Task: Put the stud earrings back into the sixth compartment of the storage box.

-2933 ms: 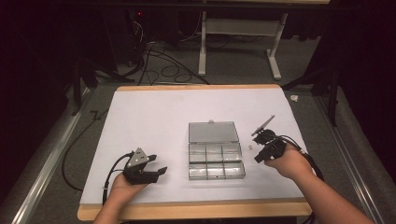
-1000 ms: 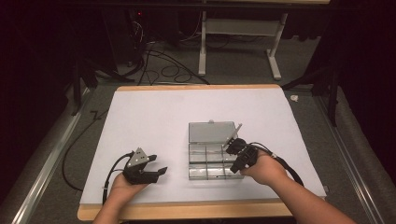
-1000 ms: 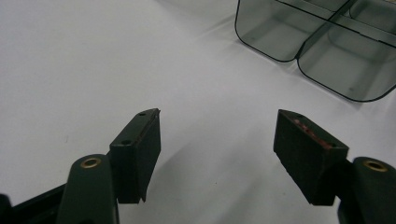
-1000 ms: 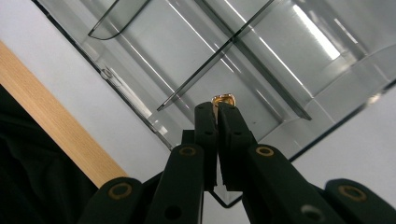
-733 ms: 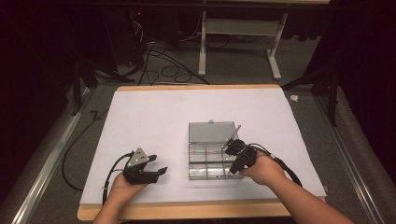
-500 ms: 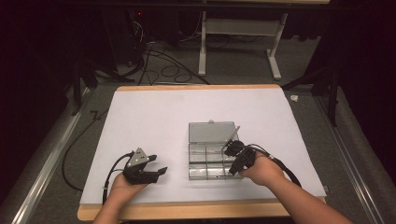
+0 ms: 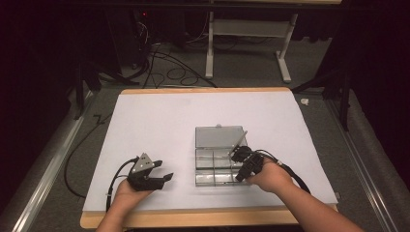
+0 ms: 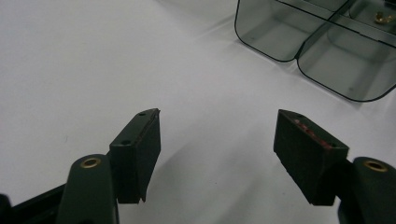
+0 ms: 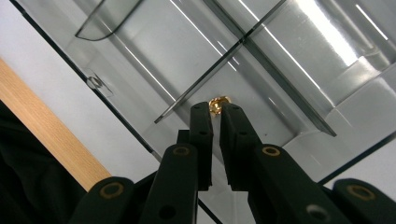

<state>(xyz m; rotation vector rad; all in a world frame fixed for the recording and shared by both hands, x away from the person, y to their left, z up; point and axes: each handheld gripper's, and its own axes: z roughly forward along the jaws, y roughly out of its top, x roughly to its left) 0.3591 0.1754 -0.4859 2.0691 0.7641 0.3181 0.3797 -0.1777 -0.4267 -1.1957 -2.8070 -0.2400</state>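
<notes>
Hovering over the clear grey plastic compartment box (image 7: 220,157) at the centre-right of the high view, the right gripper (image 9: 215,109) points down into one of its cells, and everything turns on the small gold-coloured metal piece (image 9: 216,103) sitting right at the tips of its jaws. In the right gripper view that piece lies just above the two black tips, at the middle of the frame, beside the crossing of the box's thin inner dividers. It is too small to give a long axis; it reads as a rounded little fitting. The jaws stand nearly together, a narrow slit between them, and they have just been easing apart a touch; the gold piece sits at the mouth of that slit, touching or all but touching the tips. Whether the pads press on it I cannot tell; to my eye it looks more released than gripped.

The left gripper (image 7: 153,178) rests on the white table cover (image 7: 154,125) at the lower left of the high view, well apart from the box. In the left gripper view its fingers (image 8: 137,151) are spread wide with nothing between them but bare white surface, and the box's rounded near corners sit at the upper right. So the right hand is by far the nearer to the piece.
</notes>
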